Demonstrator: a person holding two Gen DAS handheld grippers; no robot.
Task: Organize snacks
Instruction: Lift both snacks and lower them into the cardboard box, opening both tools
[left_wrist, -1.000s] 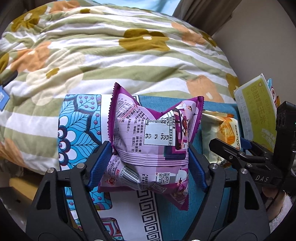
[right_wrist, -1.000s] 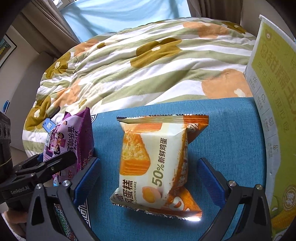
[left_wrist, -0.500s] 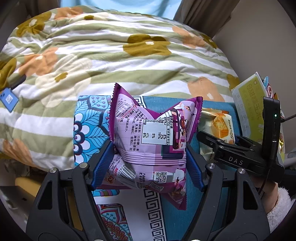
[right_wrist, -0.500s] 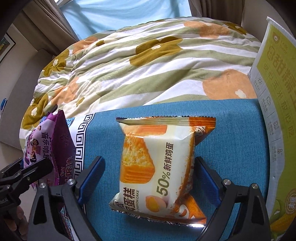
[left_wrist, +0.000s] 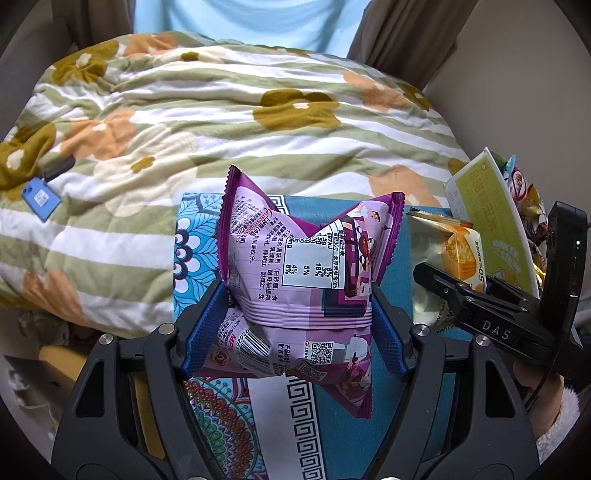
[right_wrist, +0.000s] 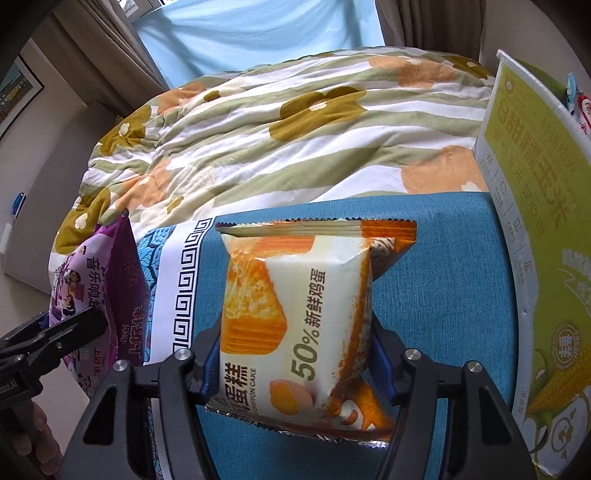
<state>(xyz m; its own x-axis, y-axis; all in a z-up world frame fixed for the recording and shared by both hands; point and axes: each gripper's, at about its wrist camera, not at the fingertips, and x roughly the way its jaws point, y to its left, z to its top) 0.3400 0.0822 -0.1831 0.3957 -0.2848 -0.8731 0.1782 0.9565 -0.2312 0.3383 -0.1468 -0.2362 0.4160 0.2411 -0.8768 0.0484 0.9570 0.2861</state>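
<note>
My left gripper (left_wrist: 295, 325) is shut on a purple snack packet (left_wrist: 303, 266) and holds it above the blue patterned cloth (left_wrist: 195, 236). My right gripper (right_wrist: 295, 354) is shut on an orange-and-white chiffon cake packet (right_wrist: 303, 314), its blue pads pressing both sides over the teal cloth (right_wrist: 443, 280). The cake packet (left_wrist: 447, 251) and the right gripper show at the right of the left wrist view. The purple packet (right_wrist: 96, 284) shows at the left of the right wrist view.
A green-and-white corn box (right_wrist: 535, 221) stands at the right edge with more snack packets (left_wrist: 528, 199) behind it. A striped floral quilt (left_wrist: 221, 122) covers the bed beyond the cloth. A blue phone (left_wrist: 40, 199) lies on the quilt at left.
The right gripper closed from open onto the cake packet. The left gripper lifted the purple packet and drew back toward the near side.
</note>
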